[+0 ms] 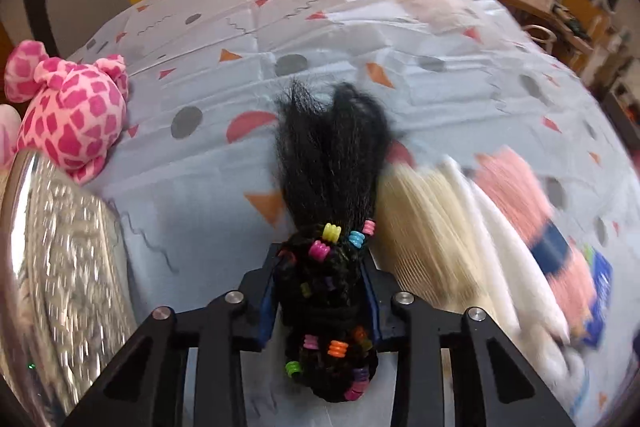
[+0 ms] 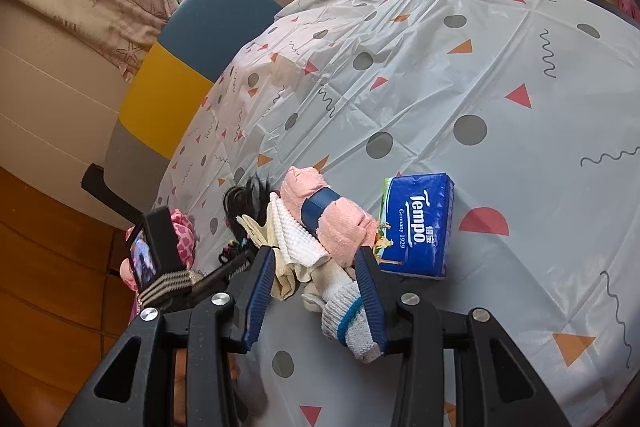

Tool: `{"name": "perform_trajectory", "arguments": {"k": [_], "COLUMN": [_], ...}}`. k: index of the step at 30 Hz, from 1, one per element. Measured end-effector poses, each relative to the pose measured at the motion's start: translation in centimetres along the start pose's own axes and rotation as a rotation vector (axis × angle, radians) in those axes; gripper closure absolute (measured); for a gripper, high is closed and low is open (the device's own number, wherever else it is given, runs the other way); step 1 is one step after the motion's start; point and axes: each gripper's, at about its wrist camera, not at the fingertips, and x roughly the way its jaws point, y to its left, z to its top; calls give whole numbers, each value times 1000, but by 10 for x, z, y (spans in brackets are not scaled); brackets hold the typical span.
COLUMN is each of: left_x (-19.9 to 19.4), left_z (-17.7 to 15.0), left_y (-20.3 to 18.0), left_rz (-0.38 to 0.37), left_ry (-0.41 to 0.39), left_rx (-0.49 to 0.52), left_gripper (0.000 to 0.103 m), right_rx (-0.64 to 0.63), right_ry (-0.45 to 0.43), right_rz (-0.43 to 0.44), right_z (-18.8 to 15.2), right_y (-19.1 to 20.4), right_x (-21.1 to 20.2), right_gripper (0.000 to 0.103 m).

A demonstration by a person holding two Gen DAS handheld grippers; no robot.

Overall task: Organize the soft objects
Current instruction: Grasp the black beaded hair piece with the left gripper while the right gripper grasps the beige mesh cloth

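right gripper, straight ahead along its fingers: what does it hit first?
The right gripper already has the pile of cloths between its fingers. Pushed on, it would next meet the rolled pink towel lying right ahead, probably not the tissue pack off to the side.

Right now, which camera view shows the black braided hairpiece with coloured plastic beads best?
The left wrist view: the black braided hairpiece fills the centre, between the left gripper fingers. The right wrist view shows only a small part behind cloths.

Motion blur smears the towels (image 1: 500, 227); silvery object (image 1: 60, 267) cut off
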Motion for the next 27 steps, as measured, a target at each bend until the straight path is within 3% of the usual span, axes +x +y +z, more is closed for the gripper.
{"name": "perform_trajectory", "arguments": {"k": [9, 16, 20, 27], "left_x": [-68, -94, -108, -106], "left_z": [-91, -179, -210, -217], "left_y": [-8, 7, 26, 36], "left_rz": [-115, -107, -89, -95], "left_ry": [-36, -42, -105, -148], "left_rx": [87, 123, 92, 82], "left_gripper": [68, 68, 67, 67], "right_rx": [4, -50, -176, -454], "right_ry": [-4, 50, 83, 155], "right_rz": [-23, -31, -28, -67], "right_z": [-1, -7, -18, -34], "right_y": [-2, 6, 29, 82], "right_x": [-1, 9, 17, 45], "right_gripper": [61, 61, 61, 65]}}
